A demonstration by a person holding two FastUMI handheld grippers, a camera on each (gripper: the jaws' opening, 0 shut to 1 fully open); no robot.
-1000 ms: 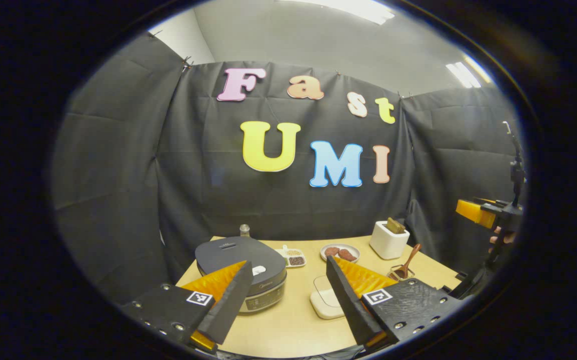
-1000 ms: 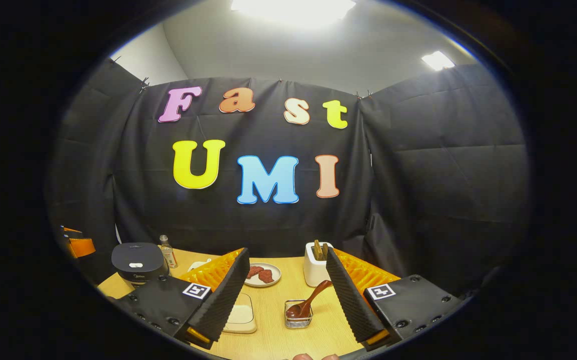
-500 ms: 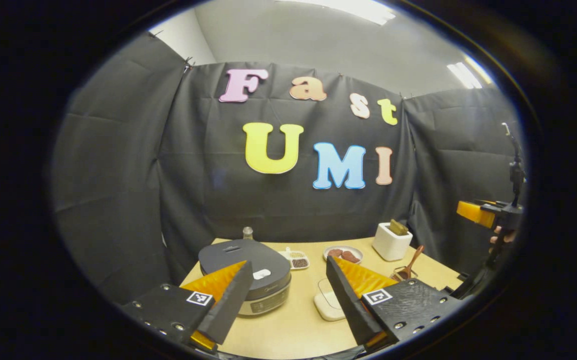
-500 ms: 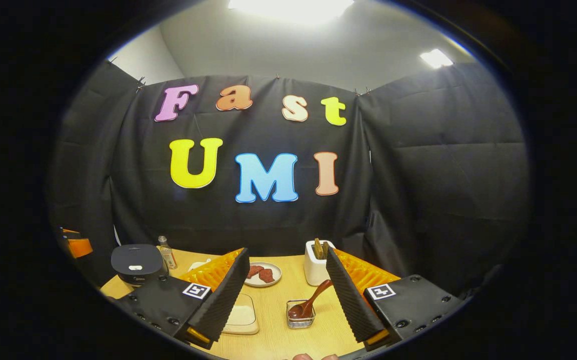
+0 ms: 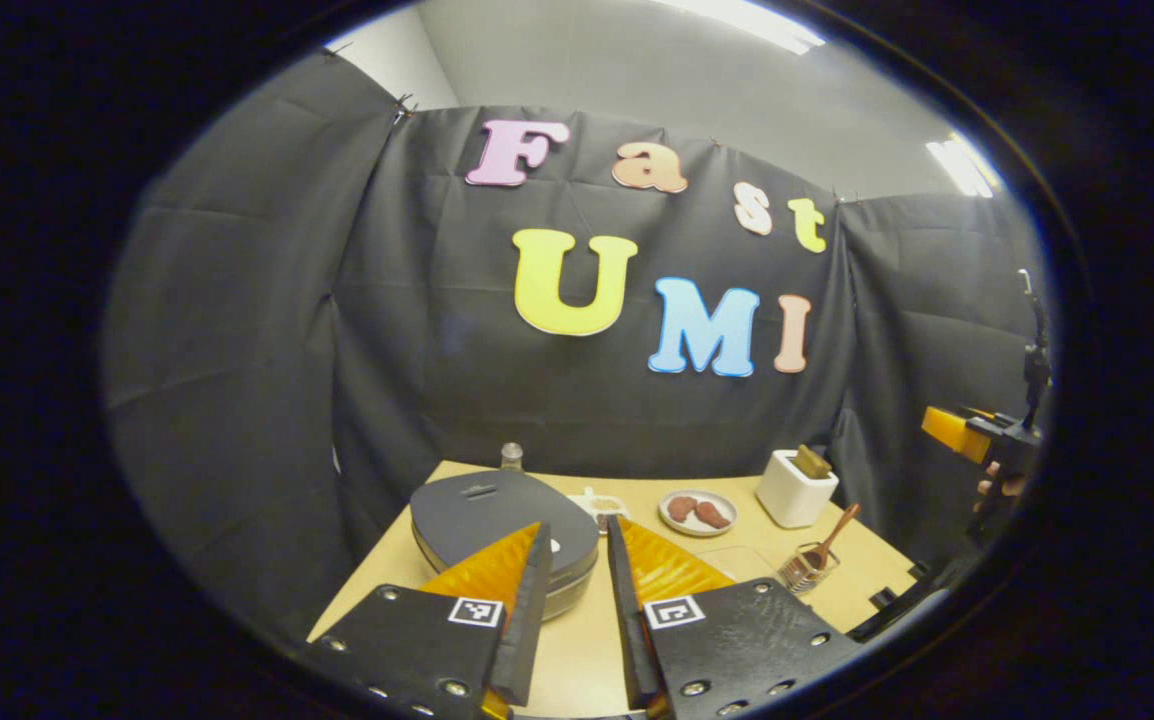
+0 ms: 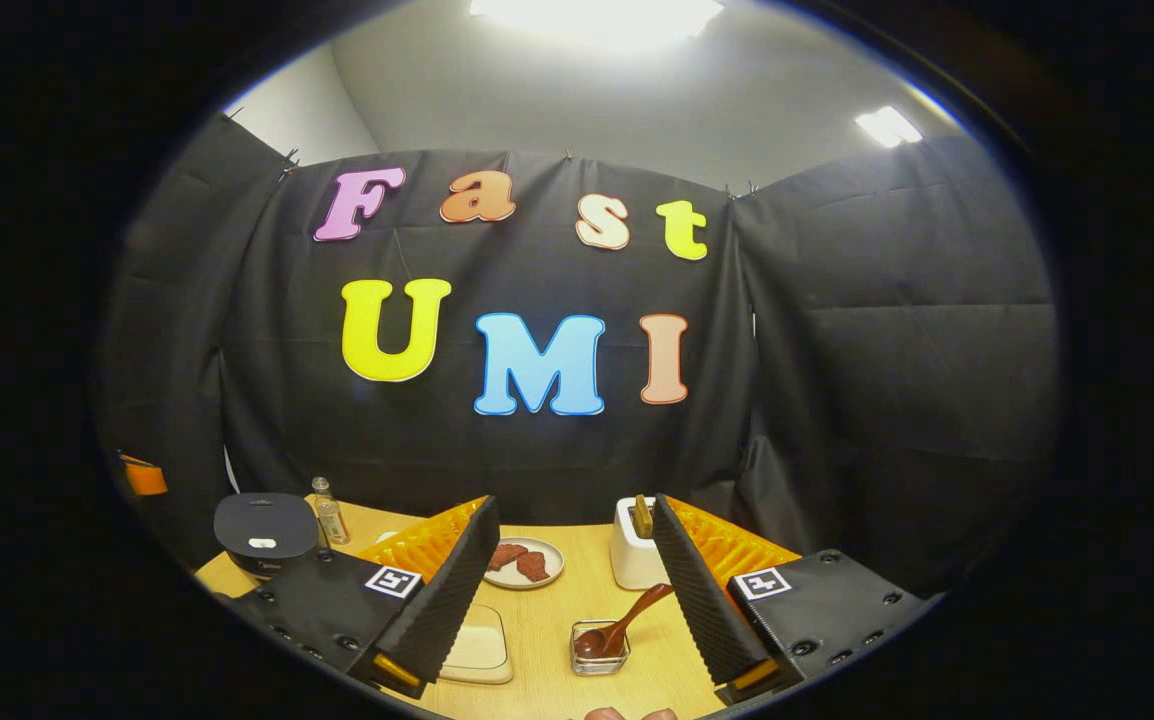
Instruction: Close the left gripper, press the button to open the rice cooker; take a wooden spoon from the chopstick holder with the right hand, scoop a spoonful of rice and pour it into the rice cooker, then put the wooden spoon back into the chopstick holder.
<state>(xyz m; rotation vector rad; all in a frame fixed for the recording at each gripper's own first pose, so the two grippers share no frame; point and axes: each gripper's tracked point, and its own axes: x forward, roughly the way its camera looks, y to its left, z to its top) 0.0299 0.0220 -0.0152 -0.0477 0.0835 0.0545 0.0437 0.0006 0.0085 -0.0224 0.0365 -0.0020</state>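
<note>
The wooden table [image 6: 537,640] carries everything, though its near edge is cut off behind both grippers. On its left end sits the dark rice cooker [image 5: 482,505], lid down; the left gripper [image 5: 577,585] hovers just in front of it, and its fingers hide the front of the lid and most of the pale button [image 5: 555,546]. Those fingers are drawn nearly together with a narrow gap between them, pinching nothing. The right gripper [image 6: 577,590] hangs over the table's right half with its fingers spread wide and empty. Between them lies a white chopstick holder [image 6: 632,560], its right side hidden by a finger, with a brown handle poking out. A shallow tray of rice [image 6: 477,648] is half covered by the other finger. A wooden spoon [image 6: 627,620] leans in a small wire basket [image 6: 597,650]; the basket's contents are hard to make out.
</note>
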